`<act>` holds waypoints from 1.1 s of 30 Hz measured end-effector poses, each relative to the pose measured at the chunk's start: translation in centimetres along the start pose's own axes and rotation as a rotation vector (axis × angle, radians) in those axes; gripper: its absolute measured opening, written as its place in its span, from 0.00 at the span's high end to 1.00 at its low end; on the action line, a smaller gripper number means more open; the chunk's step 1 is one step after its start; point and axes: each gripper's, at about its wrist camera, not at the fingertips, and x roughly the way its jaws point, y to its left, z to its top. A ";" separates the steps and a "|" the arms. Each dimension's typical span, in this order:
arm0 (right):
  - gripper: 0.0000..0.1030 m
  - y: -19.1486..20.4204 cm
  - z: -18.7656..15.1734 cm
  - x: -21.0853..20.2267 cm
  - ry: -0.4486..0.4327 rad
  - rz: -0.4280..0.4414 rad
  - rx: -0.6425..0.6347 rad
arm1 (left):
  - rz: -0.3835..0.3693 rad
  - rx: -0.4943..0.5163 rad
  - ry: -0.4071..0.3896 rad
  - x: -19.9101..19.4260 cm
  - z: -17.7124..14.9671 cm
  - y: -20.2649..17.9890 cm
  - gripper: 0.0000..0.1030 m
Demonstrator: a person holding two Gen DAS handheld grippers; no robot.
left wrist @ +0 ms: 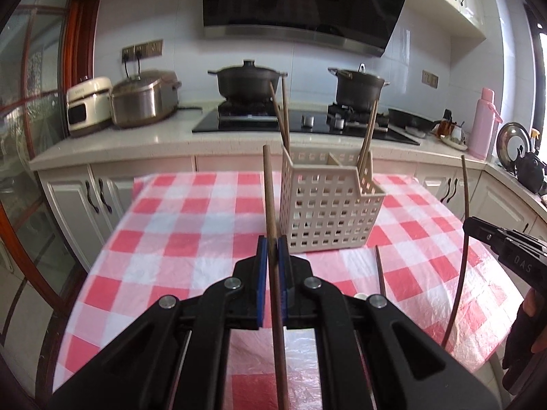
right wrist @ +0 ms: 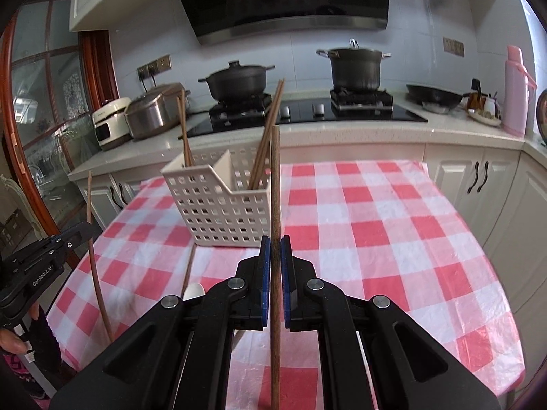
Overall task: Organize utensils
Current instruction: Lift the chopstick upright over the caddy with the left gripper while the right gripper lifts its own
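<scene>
Each tool pinches one chopstick, held upright and clear of the surface, which I judge readies it to drop end-first into the caddy. The left tool point(left wrist: 272, 239) has its blue pads pressed onto a round, brown wooden chopstick point(left wrist: 269, 191), gripped partway along so both ends stick out. The right tool point(right wrist: 274, 239) clamps a matching chopstick point(right wrist: 275, 177) the same way. The caddy point(left wrist: 328, 205) stands ahead on the surface point(left wrist: 191, 218), between the two tools: a cream plastic box with a grid of square holes and a divider making compartments. More chopsticks point(left wrist: 283, 116) already lean in it, some on each side of the divider, so the sorting looks partly done. One dark chopstick point(left wrist: 380, 270) lies on the surface in front of the caddy, beside something small and white I cannot identify. The surface wears a glossy, wrinkled plastic cloth in red and white checks.
</scene>
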 end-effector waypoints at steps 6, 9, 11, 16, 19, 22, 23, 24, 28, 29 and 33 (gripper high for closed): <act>0.94 0.4 0.5 -1.3 -0.037 0.003 0.000 | 0.009 0.012 -0.054 -1.7 0.4 -0.1 0.94; 0.94 0.4 0.8 -2.0 -0.060 0.001 0.001 | 0.008 0.018 -0.074 -2.3 0.7 -0.2 0.94; 0.94 0.4 1.0 -2.2 -0.071 0.001 0.000 | 0.004 0.021 -0.087 -2.7 0.9 -0.3 0.94; 0.94 0.6 1.6 -2.5 -0.087 -0.001 -0.005 | -0.005 0.029 -0.109 -3.1 1.8 -0.4 0.94; 0.94 0.7 2.1 -2.6 -0.100 0.002 -0.008 | -0.004 0.038 -0.127 -3.2 2.5 -0.6 0.94; 0.94 1.0 2.8 -2.6 -0.113 0.004 -0.023 | -0.009 0.057 -0.139 -3.1 3.3 -1.0 0.94; 0.94 1.1 3.1 -2.6 -0.119 0.005 -0.028 | -0.010 0.063 -0.143 -3.1 3.5 -1.1 0.94; 0.94 1.2 3.3 -2.6 -0.122 0.006 -0.033 | -0.012 0.069 -0.148 -3.1 3.7 -1.3 0.94; 0.94 1.5 4.5 -2.3 -0.138 0.011 -0.050 | -0.041 0.067 -0.144 -2.6 5.3 -1.4 0.94; 0.94 1.5 4.9 -2.2 -0.142 0.011 -0.054 | -0.052 0.062 -0.139 -2.4 5.7 -1.4 0.94; 0.94 1.4 6.5 -1.8 -0.157 0.014 -0.060 | -0.068 0.058 -0.142 -1.9 7.9 -1.4 0.94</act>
